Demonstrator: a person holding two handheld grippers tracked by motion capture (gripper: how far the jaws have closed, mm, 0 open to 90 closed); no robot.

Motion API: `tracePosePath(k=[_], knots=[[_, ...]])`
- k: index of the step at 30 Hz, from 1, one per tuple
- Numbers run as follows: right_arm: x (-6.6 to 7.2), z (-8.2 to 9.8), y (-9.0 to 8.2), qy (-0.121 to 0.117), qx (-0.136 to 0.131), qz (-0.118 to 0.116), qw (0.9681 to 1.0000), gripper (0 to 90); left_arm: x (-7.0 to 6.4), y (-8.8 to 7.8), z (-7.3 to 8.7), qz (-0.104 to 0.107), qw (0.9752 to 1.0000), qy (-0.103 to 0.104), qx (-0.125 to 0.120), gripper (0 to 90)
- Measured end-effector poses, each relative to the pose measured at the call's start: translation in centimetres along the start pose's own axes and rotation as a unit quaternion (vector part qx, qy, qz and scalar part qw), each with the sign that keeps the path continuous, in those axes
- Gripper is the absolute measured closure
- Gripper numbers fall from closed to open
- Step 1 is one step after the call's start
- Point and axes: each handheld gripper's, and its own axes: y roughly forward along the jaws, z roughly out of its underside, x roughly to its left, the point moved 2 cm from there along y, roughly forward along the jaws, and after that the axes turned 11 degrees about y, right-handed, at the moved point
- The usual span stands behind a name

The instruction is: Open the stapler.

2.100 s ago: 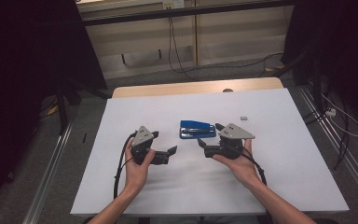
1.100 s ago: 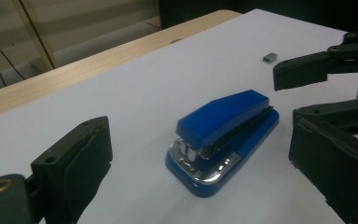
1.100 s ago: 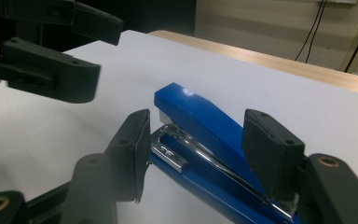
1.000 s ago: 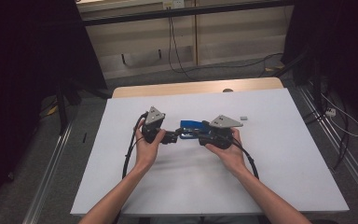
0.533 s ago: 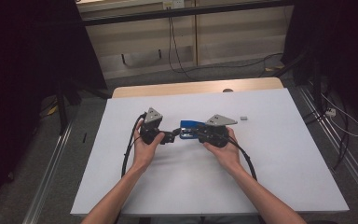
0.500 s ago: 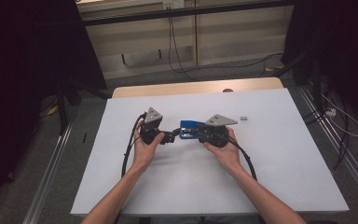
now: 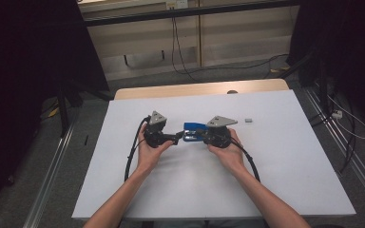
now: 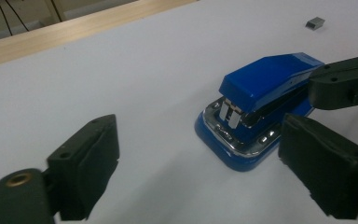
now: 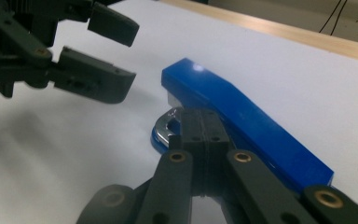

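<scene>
A glossy blue stapler (image 7: 193, 131) with a chrome-trimmed base sits near the middle of a matte white table (image 7: 285, 190), between two black, hard-edged plastic grippers held by a person whose bare forearms enter from the near edge. The right gripper (image 9: 200, 128) has just been closing; its flat jaws meet face to face beside the stapler's lifted, wedge-shaped top arm, pressed against each other rather than on the stapler. The left gripper (image 8: 196, 154) has its blocky jaws spread wide, just now narrowing a little, with the stapler's front end lying ahead of them and untouched. Broad bare tabletop lies on every side, and a pale wooden strip (image 7: 199, 89) runs along the far edge. The left gripper view reveals the metal staple channel under the raised arm; both it and the high view catch a small grey block (image 7: 248, 121) lying well apart.
</scene>
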Motion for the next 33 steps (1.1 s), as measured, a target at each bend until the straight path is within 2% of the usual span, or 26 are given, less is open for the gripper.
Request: tracePosePath(k=[2,5,7,10,13,15,17,18,19,20,22,23,24,25,27,29,30,31,32,33], knots=[[-0.1,0.0,0.1,-0.002,0.007,0.003,1.0000,90.0,-0.1,0.1,0.0,0.001,0.9999,-0.007,-0.008,18.4],[-0.2,0.1,0.3,0.006,0.015,0.006,0.9998,90.0,-0.2,0.1,0.0,-0.001,0.9999,-0.002,-0.011,25.7],[-0.5,0.2,0.4,0.012,0.019,0.009,0.9997,90.0,-0.3,0.3,0.0,0.002,1.0000,-0.002,-0.007,30.3],[-0.5,0.3,0.6,0.010,0.028,0.012,0.9995,90.0,-0.7,0.5,0.0,0.018,0.9998,0.002,-0.002,43.4],[-0.5,0.4,0.7,0.011,0.030,0.011,0.9994,90.0,-0.8,0.5,0.0,0.019,0.9998,0.004,0.001,53.9],[-0.6,0.4,0.8,0.010,0.031,0.017,0.9993,90.0,-0.8,0.5,0.0,0.022,0.9998,0.002,0.003,54.6],[-0.7,0.5,0.8,0.007,0.035,0.019,0.9992,90.0,-0.9,0.7,0.0,0.021,0.9998,-0.002,0.003,62.6],[-0.7,0.7,0.9,0.005,0.043,0.019,0.9989,90.0,-0.9,0.7,0.1,0.021,0.9997,0.003,0.007,69.3],[-0.7,0.7,0.9,0.005,0.043,0.019,0.9989,90.0,-0.9,0.7,0.1,0.022,0.9997,0.003,0.009,69.3],[-0.6,0.8,1.0,0.002,0.050,0.020,0.9986,90.0,-1.0,0.7,0.1,0.024,0.9997,0.004,0.006,78.0],[-0.7,0.8,1.1,0.000,0.051,0.021,0.9985,90.0,-1.0,0.7,0.0,0.025,0.9996,0.008,0.006,83.7],[-0.7,0.8,1.1,0.000,0.051,0.021,0.9985,90.0,-1.2,0.8,0.0,0.027,0.9996,0.008,0.007,83.7],[-0.7,0.8,1.2,0.002,0.053,0.020,0.9984,90.0,-1.3,0.9,0.0,0.028,0.9995,0.010,0.007,88.1],[-0.7,0.8,1.3,0.001,0.057,0.021,0.9981,90.0,-1.4,1.1,0.0,0.023,0.9996,0.003,0.016,90.0],[-0.7,0.9,1.3,0.000,0.060,0.022,0.9980,90.0,-1.4,1.2,0.0,0.024,0.9996,0.000,0.018,90.0],[-0.6,0.9,1.4,-0.001,0.063,0.024,0.9977,90.0,-1.4,1.6,-0.1,0.013,0.9994,0.013,0.031,90.0],[-0.7,0.9,1.4,-0.002,0.066,0.026,0.9975,90.0,-1.3,1.9,-0.3,0.017,0.9996,-0.001,0.024,90.0],[-0.6,0.9,1.5,-0.002,0.066,0.025,0.9975,90.0,-1.3,1.9,-0.3,0.017,0.9996,-0.001,0.024,90.0],[-0.6,0.9,1.5,-0.002,0.067,0.026,0.9974,90.0,-1.0,1.9,-0.4,0.010,0.9994,0.010,0.033,90.0],[-0.6,0.9,1.5,-0.002,0.067,0.026,0.9974,90.0,-1.0,1.9,-0.4,0.010,0.9994,0.010,0.033,90.0]])
